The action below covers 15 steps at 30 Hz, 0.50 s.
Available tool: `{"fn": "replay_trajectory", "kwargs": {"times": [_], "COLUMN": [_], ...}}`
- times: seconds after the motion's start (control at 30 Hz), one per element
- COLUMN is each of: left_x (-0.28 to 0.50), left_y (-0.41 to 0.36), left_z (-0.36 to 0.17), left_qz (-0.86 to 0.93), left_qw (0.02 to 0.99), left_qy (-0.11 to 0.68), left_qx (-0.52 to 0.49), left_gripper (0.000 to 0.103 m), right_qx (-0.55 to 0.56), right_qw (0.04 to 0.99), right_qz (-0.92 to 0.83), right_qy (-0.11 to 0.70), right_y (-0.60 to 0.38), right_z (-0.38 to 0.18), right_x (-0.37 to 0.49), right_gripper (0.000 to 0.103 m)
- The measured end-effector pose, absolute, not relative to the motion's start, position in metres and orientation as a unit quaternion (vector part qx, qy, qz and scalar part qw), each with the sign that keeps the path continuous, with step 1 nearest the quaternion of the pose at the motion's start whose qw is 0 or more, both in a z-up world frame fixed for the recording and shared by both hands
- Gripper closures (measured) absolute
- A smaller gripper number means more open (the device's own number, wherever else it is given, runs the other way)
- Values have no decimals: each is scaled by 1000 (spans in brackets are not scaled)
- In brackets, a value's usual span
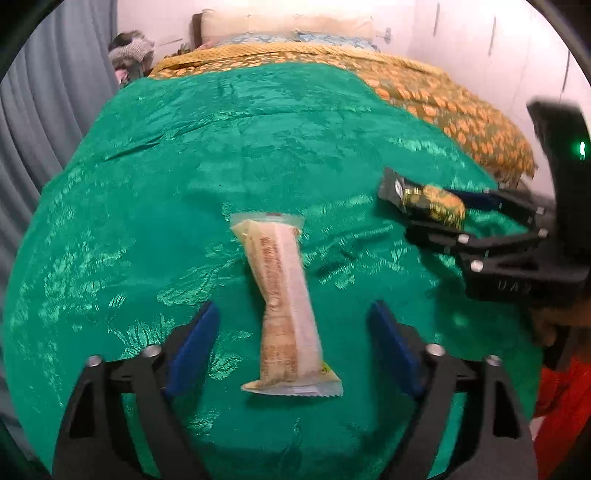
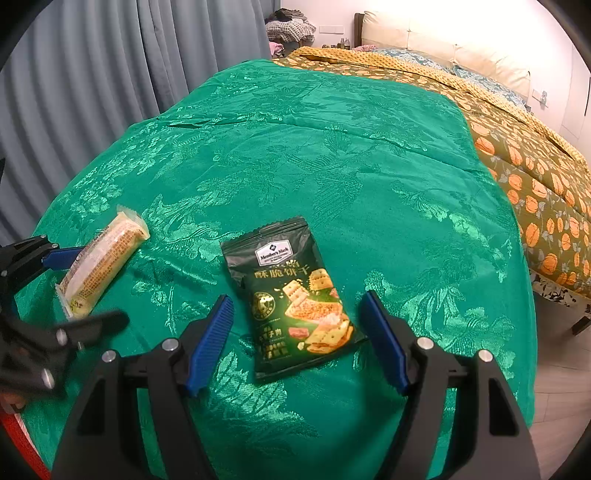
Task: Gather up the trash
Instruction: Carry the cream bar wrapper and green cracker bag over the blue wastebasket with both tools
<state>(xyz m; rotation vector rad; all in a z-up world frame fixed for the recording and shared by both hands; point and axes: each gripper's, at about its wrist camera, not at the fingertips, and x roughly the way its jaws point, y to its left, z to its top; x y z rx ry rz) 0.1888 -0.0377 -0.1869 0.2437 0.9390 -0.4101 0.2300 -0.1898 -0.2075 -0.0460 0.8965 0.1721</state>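
Note:
A long pale yellow snack wrapper [image 1: 282,280] [image 2: 105,264] lies on the green satin cloth [image 1: 177,162] [image 2: 332,147]. My left gripper [image 1: 293,306] [image 2: 101,288] is open and straddles the wrapper's near half, its blue pads [image 1: 195,347] apart from it on both sides. A dark green cracker packet [image 2: 291,295] [image 1: 424,201] lies flat to the right of the wrapper. My right gripper [image 2: 295,297] [image 1: 432,212] is open around the packet's lower part, with a gap between the pads [image 2: 212,339] and the packet.
The green cloth covers the foot of a bed; an orange-patterned bedspread [image 2: 535,192] [image 1: 461,110] and pillows lie beyond. Grey curtains [image 2: 92,74] hang at the left. A heap of clothes [image 2: 288,26] sits at the far end. Floor [image 2: 561,387] shows at the right.

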Motion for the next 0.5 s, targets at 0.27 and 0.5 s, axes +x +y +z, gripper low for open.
{"fn": "replay_trajectory", "kwargs": {"times": [0.27, 0.5], "left_x": [195, 193], "left_y": [-35, -37], "left_z": [-188, -189], "left_qz": [-184, -181], "left_qw": [863, 865], "left_qy": [457, 455], "left_qx": [113, 112], "left_gripper": [5, 4], "right_qx": [-22, -23], "right_qw": [897, 897], "right_qz": [83, 84], "right_qy": [433, 433], "right_y": [-190, -190], "right_z": [-208, -208], "right_x": [230, 230], "right_gripper": [32, 31]}}
